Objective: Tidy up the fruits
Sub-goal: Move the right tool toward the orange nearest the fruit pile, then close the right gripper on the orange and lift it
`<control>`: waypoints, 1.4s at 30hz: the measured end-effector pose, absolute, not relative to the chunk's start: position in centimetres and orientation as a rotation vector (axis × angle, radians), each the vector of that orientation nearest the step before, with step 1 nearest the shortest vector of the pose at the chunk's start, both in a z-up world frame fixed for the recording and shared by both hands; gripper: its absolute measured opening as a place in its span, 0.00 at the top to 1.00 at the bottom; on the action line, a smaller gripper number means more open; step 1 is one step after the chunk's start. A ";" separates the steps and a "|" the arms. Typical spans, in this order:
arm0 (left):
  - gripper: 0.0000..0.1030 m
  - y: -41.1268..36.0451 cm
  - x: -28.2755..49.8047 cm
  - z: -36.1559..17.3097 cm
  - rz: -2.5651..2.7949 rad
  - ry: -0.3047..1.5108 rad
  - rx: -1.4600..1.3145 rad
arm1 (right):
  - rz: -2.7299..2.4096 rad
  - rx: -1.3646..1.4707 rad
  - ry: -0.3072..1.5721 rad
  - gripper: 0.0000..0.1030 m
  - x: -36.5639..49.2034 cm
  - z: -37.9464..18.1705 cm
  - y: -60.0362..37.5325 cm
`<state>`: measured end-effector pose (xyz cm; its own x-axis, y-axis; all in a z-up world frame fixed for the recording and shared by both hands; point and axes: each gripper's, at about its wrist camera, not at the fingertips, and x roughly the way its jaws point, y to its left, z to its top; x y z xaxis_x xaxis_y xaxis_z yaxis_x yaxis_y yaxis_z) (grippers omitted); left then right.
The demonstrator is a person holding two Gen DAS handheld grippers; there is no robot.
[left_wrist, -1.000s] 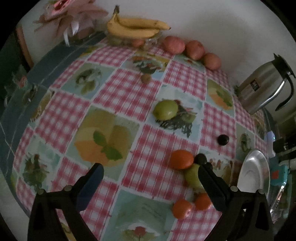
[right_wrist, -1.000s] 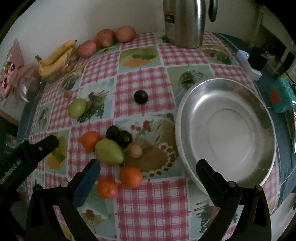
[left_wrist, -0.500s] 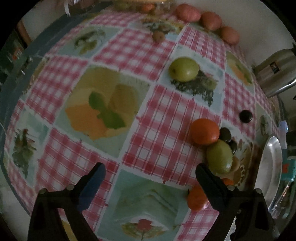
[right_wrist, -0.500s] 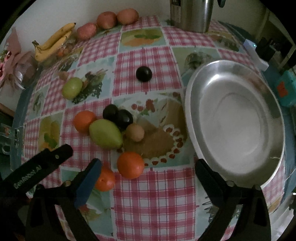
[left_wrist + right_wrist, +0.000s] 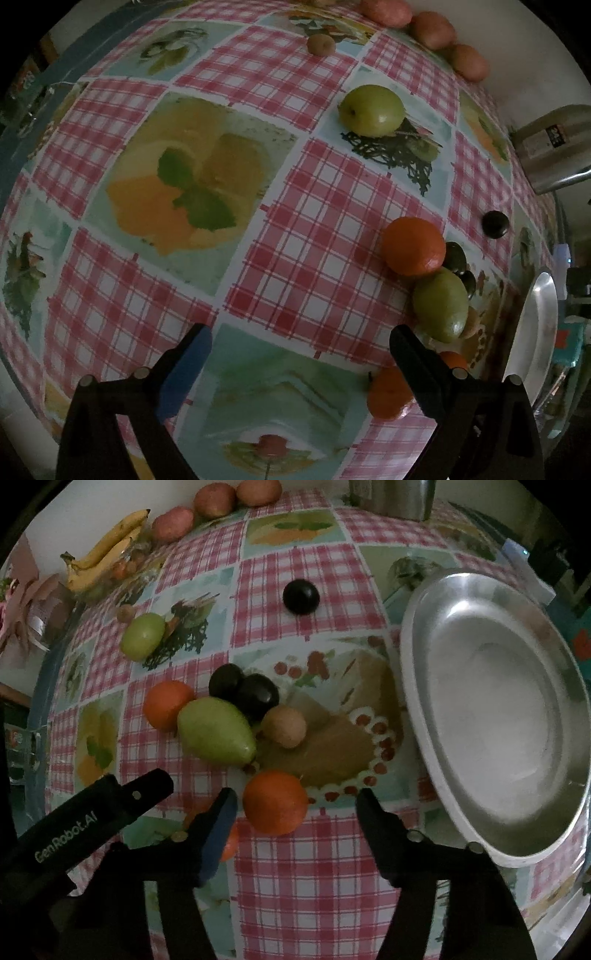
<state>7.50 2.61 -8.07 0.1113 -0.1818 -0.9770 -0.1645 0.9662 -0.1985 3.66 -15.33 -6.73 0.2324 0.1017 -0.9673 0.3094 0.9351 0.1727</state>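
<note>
Closer now, the orange (image 5: pixel 275 802) lies on the desk (image 5: pixel 295 886) beside the metal bowl (image 5: pixel 436 738), between the right hand-held gripper (image 5: pixel 295 808) jaws, which have just been closing but don't yet touch it. Pickup looks imminent; the left hand-held gripper (image 5: pixel 301 345) hangs apart, empty.

Home dining table: checked oilcloth (image 5: pixel 314 236), thermos (image 5: pixel 550 147)

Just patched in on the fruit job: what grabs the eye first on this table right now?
The big, empty metal dish fills the right side of the right wrist view. Left of it sits a tight cluster of fruit: a green pear, two dark plums, a small brown fruit and oranges. The right gripper is over the nearest orange, its jaws having just been closing but not touching it yet.
</note>
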 end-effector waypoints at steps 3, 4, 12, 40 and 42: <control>0.05 2.3 7.9 -8.0 -0.018 1.469 -0.289 | -0.138 0.395 1.338 0.48 3.7 -7.0 -15.4; 0.05 2.1 7.9 -8.0 -0.020 1.469 -0.290 | -0.129 0.409 1.336 0.52 3.7 -7.1 -15.4; 0.05 0.6 8.2 -7.5 -0.068 1.488 -0.298 | -0.141 0.404 1.328 0.63 3.6 -6.6 -15.7; 0.48 -5.1 7.2 -7.2 -0.240 1.542 -0.294 | -0.213 0.482 1.346 0.63 2.4 -6.6 -19.0; 0.49 -5.4 6.9 -7.0 -0.239 1.538 -0.282 | -0.213 0.485 1.346 0.63 2.3 -6.6 -19.1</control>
